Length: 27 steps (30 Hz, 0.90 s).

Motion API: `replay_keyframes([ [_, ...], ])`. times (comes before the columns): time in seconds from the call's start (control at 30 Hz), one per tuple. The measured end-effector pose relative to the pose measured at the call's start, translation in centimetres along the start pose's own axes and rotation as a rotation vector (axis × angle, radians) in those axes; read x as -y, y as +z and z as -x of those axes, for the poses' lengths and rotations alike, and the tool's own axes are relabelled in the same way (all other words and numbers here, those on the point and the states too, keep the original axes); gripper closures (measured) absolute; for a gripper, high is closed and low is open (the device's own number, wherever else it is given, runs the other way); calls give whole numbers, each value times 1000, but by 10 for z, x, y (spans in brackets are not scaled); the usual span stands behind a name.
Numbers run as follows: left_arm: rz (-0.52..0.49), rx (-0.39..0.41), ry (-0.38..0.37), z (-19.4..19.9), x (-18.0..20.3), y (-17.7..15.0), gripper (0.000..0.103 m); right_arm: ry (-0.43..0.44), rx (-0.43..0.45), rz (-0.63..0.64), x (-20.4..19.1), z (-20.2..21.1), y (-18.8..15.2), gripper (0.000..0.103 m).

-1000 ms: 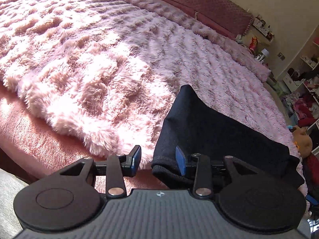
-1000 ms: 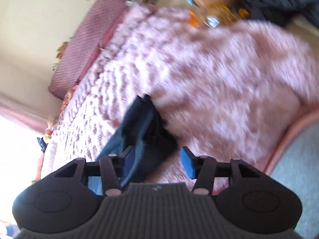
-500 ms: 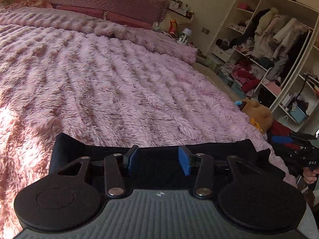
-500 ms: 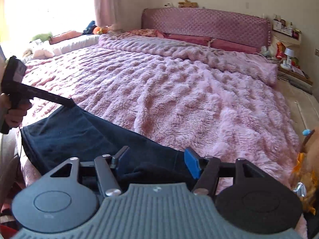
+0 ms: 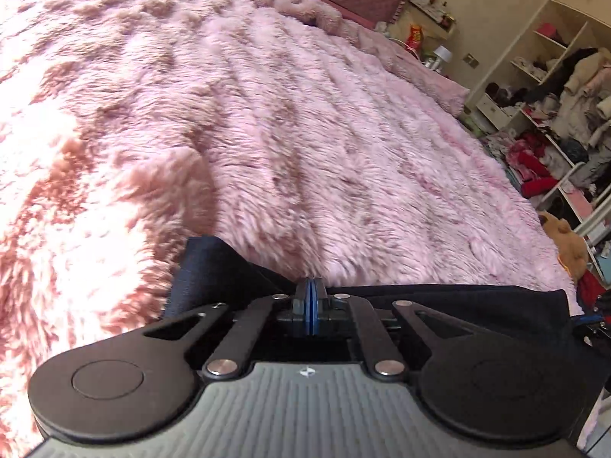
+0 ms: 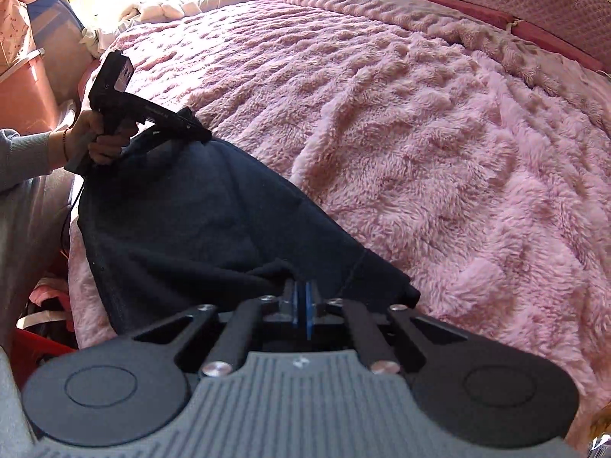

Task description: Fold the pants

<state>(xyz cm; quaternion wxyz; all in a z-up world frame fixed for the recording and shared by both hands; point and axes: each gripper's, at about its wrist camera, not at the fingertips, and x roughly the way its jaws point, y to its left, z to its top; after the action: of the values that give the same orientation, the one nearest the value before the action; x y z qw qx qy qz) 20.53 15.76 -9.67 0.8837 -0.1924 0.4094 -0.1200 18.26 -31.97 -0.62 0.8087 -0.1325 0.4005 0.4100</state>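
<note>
Left fingers (image 5: pixel 310 286) clamped on pants (image 6: pixel 198 221) | right fingers (image 6: pixel 301 294) likewise

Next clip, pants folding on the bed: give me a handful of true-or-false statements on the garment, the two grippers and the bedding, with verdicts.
1. The dark navy fabric pants lie at the near edge of the fluffy pink blanket. True.
2. The right gripper stands wide open above the pants. False: its blue pads are closed together on a fold of the dark cloth, having just closed.
3. The left gripper is shut at the pants' edge. True; its jaws have just closed.
4. The pants are neatly folded into a small square. False: they are spread out and stretched between the two grippers.
5. In the right wrist view, a hand holds the left gripper by its handle. True.
</note>
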Motion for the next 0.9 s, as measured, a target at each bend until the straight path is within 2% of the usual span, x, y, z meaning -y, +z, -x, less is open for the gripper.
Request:
replay_keyframes([
  [0.1, -36, 43, 106, 11, 2, -5, 97, 23, 74, -26, 1, 10, 4, 103],
  [0.23, -39, 84, 210, 23, 8, -13, 97, 42, 188, -101, 10, 31, 5, 103],
  [0.27, -40, 100, 245, 27, 11, -14, 97, 36, 189, -113, 12, 32, 4, 103],
  [0.33, -27, 125, 299, 34, 9, -17, 97, -3, 124, -121, 15, 23, 1, 103],
  [0.37, -7, 140, 323, 38, 5, -18, 97, -49, 75, -121, 17, 14, 0, 103],
  [0.4, 10, 154, 352, 40, 2, -19, 97, -132, 17, -126, 20, 2, -2, 103],
  [0.43, 25, 169, 375, 42, -2, -19, 97, -214, -37, -148, 24, -9, -4, 93],
  [0.47, 40, 174, 377, 44, -6, -18, 97, -245, -65, -190, 28, -14, -7, 83],
  [0.57, 59, 199, 442, 50, -11, -16, 95, -231, 45, -277, 31, 0, -15, 82],
  [0.67, 103, 214, 385, 62, -15, -12, 94, -299, 153, -311, 16, 29, -24, 75],
  [0.8, 61, 274, 310, 86, 7, -10, 84, -306, 222, -309, -23, 58, -28, 74],
  [0.9, 74, 257, 209, 96, 22, -16, 76, -275, 180, -249, -67, 52, -24, 74],
])
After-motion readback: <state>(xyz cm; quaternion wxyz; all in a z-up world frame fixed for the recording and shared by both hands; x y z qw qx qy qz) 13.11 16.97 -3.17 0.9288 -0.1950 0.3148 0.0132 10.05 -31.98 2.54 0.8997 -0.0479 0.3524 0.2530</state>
